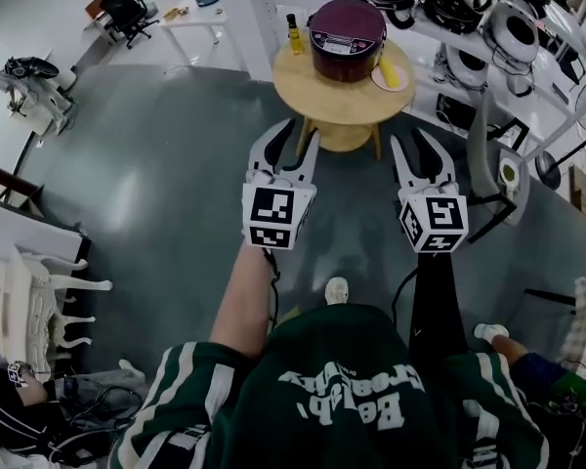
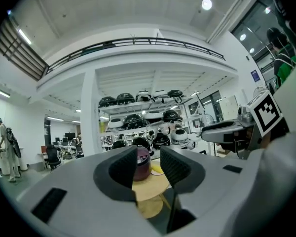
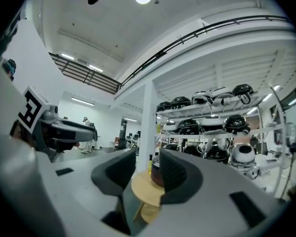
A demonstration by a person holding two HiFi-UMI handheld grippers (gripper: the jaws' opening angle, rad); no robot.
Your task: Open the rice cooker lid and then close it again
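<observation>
Masking half the rice cooker (image 3: 155, 172) stands the right tool (image 3: 144, 169).

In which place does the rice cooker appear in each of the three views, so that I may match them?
Head view: the rice cooker is at the top centre, standing on the round wooden table.
Left gripper view: rice cooker low in the centre, far off.
Right gripper view: rice cooker low in the centre, partly hidden.
Shared landmark: the round wooden table under it.
</observation>
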